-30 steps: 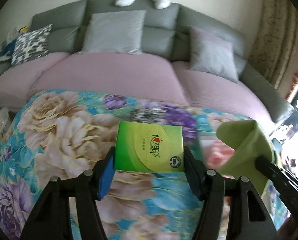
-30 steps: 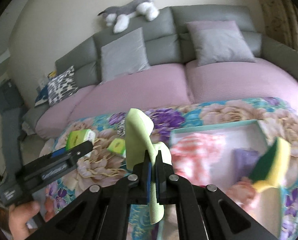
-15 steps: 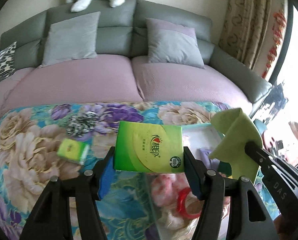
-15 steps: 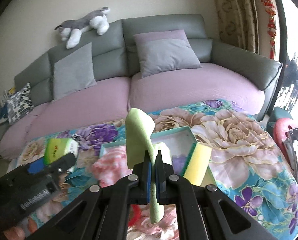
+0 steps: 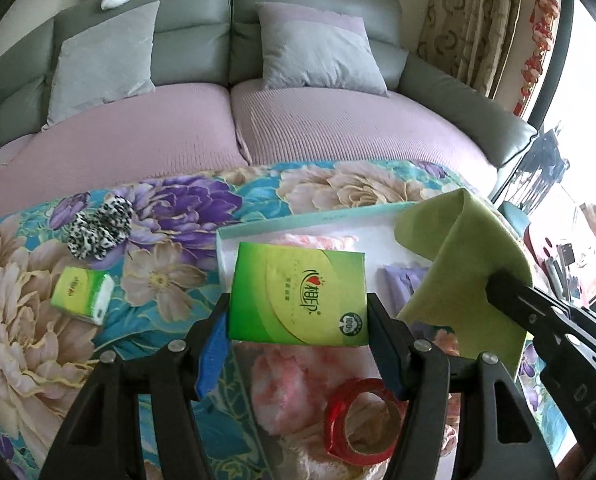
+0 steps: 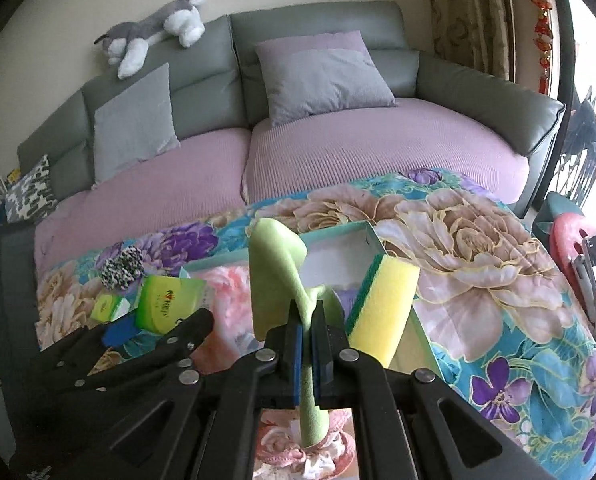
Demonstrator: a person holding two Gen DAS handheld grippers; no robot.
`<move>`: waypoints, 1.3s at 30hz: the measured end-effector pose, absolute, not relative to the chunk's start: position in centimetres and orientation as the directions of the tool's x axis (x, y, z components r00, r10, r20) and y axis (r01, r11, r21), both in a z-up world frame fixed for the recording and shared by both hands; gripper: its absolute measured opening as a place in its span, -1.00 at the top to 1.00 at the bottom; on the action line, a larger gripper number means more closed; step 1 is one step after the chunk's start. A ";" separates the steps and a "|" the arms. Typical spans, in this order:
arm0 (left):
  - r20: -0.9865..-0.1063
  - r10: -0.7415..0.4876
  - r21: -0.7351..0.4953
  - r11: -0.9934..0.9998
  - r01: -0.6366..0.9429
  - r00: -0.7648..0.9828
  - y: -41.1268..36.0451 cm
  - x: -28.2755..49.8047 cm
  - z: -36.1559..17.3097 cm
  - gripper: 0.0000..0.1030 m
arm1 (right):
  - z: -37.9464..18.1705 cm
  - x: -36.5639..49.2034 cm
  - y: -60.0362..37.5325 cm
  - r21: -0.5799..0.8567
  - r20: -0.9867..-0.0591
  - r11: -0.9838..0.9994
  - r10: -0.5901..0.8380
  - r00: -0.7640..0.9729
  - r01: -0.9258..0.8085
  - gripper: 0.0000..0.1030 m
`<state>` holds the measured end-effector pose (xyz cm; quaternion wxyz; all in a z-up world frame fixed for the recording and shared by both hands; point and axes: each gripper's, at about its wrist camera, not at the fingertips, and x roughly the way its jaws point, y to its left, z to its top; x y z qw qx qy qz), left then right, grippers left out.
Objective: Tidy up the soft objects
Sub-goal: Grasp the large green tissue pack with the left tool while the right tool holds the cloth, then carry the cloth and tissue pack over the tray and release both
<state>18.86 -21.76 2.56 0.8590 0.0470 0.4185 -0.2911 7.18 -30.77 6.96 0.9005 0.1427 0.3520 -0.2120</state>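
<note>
Pinched crosswise between the left gripper's point(image 5: 298, 316) jaws, a green tissue pack point(image 5: 299, 294) was held above the teal box point(image 5: 317, 218); the green cloth point(image 6: 276, 276) was clamped by the right gripper point(image 6: 306, 344) alongside.

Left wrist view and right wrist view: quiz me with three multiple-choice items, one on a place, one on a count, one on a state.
1. Where is the small green tissue pack?
A. on the floral cloth, left of the teal-rimmed box
B. inside the box
C. on the sofa

2. How many green tissue packs are visible?
A. one
B. two
C. four

3. What does the right gripper hold?
A. nothing
B. the yellow sponge with green backing
C. the light green cloth

Answers: 1 A, it lies outside the rim. 2 B, one on the cloth, the large green tissue pack in the left gripper. 3 C, the fingers pinch the cloth.
</note>
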 end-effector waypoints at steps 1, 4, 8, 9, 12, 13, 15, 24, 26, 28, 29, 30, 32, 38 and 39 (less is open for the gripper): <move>-0.748 -0.462 -0.163 0.824 0.543 0.476 -21.9 18.8 2.4 -0.26 | 6.9 7.2 -30.8 0.111 -0.697 0.869 -0.277 0.661 0.482 0.92; -0.753 -0.457 -0.151 0.820 0.552 0.473 -22.2 18.6 2.0 -0.26 | 6.5 7.2 -30.9 0.110 -0.712 0.869 -0.270 0.648 0.483 0.88; -0.758 -0.456 -0.157 0.821 0.549 0.466 -22.2 18.6 1.6 -0.27 | 6.2 7.3 -30.9 0.112 -0.720 0.870 -0.261 0.643 0.480 0.88; -0.761 -0.457 -0.160 0.820 0.549 0.460 -22.2 18.6 1.5 -0.27 | 6.1 7.3 -30.9 0.110 -0.726 0.872 -0.258 0.637 0.478 0.87; -0.765 -0.462 -0.172 0.819 0.548 0.449 -22.1 18.7 1.4 -0.27 | 5.7 7.5 -30.7 0.110 -0.738 0.874 -0.247 0.628 0.473 0.87; -0.765 -0.464 -0.177 0.818 0.548 0.446 -22.1 18.7 1.4 -0.27 | 5.7 7.5 -30.7 0.112 -0.740 0.874 -0.244 0.626 0.473 0.87; -0.769 -0.465 -0.182 0.817 0.547 0.438 -22.0 18.6 1.4 -0.27 | 5.7 7.5 -30.6 0.109 -0.743 0.876 -0.242 0.624 0.470 0.87; -0.769 -0.458 -0.167 0.817 0.552 0.445 -21.4 17.9 2.3 -0.41 | 6.0 7.3 -30.3 0.127 -0.745 0.881 -0.219 0.630 0.456 0.87; -0.765 -0.460 -0.169 0.818 0.550 0.450 -21.2 17.9 2.6 -0.42 | 6.2 7.2 -30.2 0.125 -0.744 0.881 -0.221 0.630 0.457 0.87; -0.764 -0.459 -0.165 0.819 0.549 0.454 -20.8 17.7 2.9 -0.42 | 6.2 7.2 -30.2 0.124 -0.745 0.881 -0.222 0.629 0.457 0.87; -0.764 -0.455 -0.160 0.820 0.549 0.457 -20.7 17.7 3.1 -0.42 | 6.2 7.1 -30.2 0.124 -0.747 0.880 -0.221 0.627 0.458 0.87; -0.764 -0.451 -0.155 0.822 0.548 0.461 -20.5 17.6 3.2 -0.42 | 6.3 7.1 -30.3 0.124 -0.747 0.880 -0.220 0.627 0.458 0.85; -0.765 -0.443 -0.149 0.828 0.541 0.468 -20.0 17.5 3.5 -0.42 | 6.3 7.0 -30.2 0.124 -0.747 0.881 -0.220 0.628 0.456 0.80; -0.756 -0.432 -0.150 0.845 0.513 0.492 -18.3 17.4 4.4 -0.42 | 6.5 6.8 -30.3 0.120 -0.743 0.883 -0.223 0.630 0.454 0.51; -0.756 -0.426 -0.146 0.850 0.507 0.496 -18.0 17.4 4.5 -0.42 | 6.5 6.8 -30.3 0.118 -0.743 0.883 -0.224 0.630 0.454 0.34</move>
